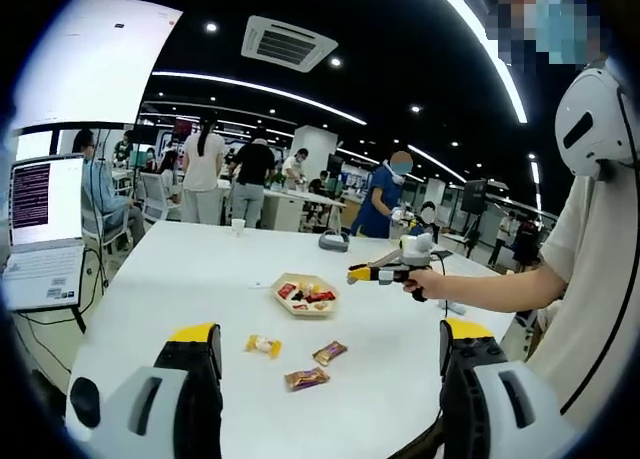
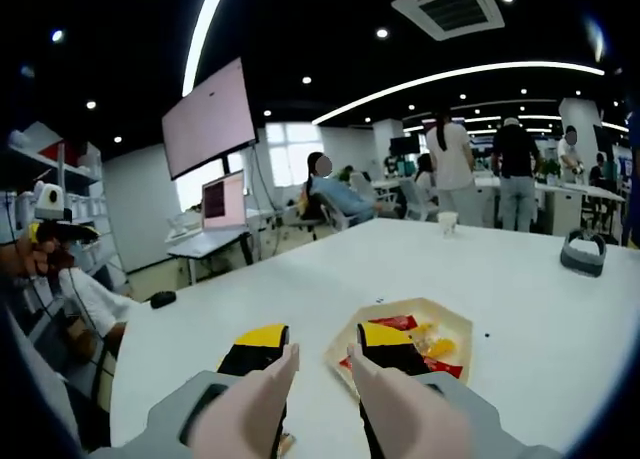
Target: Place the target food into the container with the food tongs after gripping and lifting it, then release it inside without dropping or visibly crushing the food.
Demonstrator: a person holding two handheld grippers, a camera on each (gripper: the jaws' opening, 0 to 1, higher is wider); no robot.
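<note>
A pale shallow container (image 1: 306, 294) holding several wrapped snacks sits mid-table. Nearer me lie three loose wrapped snacks: a yellow one (image 1: 263, 345), a brown one (image 1: 329, 352) and an orange-brown one (image 1: 306, 378). My left gripper (image 1: 330, 335) hangs above the table's near side, jaws wide apart and empty. A hand holds my right gripper (image 1: 372, 273) just right of the container. In the right gripper view, my right gripper (image 2: 322, 339) is open, with beige tong blades (image 2: 250, 409) on its yellow-tipped jaws. The container (image 2: 440, 329) lies just beyond its right jaw. The left gripper (image 2: 52, 229) shows far left.
An open laptop (image 1: 45, 229) stands at the table's left edge. A paper cup (image 1: 237, 225) and a grey headset (image 1: 333, 241) sit at the far side. A person in a white shirt (image 1: 590, 259) stands on the right. Several people and desks fill the room behind.
</note>
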